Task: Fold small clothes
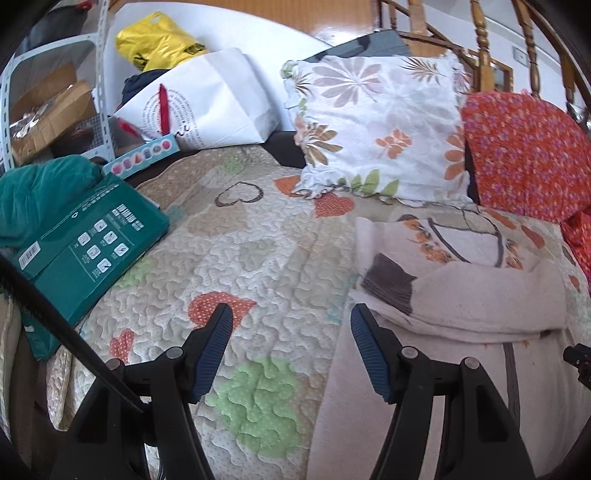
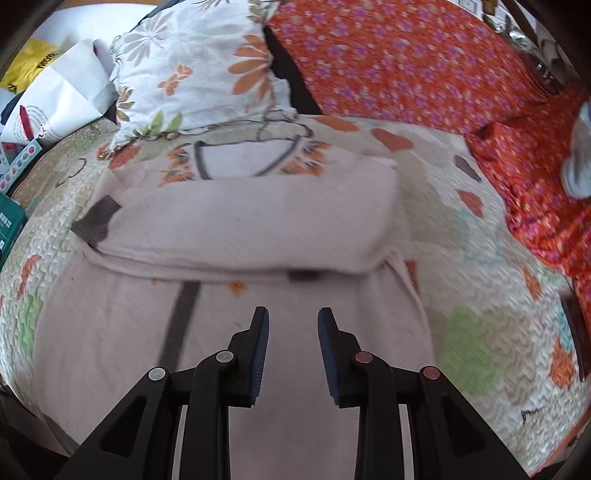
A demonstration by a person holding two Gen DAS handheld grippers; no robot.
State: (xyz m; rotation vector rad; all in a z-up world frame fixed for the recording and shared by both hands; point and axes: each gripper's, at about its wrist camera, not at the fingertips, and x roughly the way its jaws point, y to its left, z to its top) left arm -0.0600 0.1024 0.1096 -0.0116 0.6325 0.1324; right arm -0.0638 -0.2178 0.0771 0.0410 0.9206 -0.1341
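A pale pink sweatshirt (image 2: 240, 229) lies on the quilted bedspread (image 2: 480, 295), collar and orange print at the far end. Both sleeves are folded across the chest, and a dark ribbed cuff (image 2: 92, 218) sticks out at the left. The same sweatshirt (image 1: 461, 302) fills the right of the left wrist view. My right gripper (image 2: 291, 317) hovers over the garment's lower part, open, nothing between its fingers. My left gripper (image 1: 291, 317) is open wide above the quilt at the garment's left edge, empty.
A floral pillow (image 1: 376, 125) and an orange flowered blanket (image 2: 424, 62) lie beyond the sweatshirt. A green box (image 1: 92, 243), a white paper bag (image 1: 207, 103) and a yellow bag (image 1: 159, 40) crowd the left. A wooden headboard (image 1: 480, 33) stands behind.
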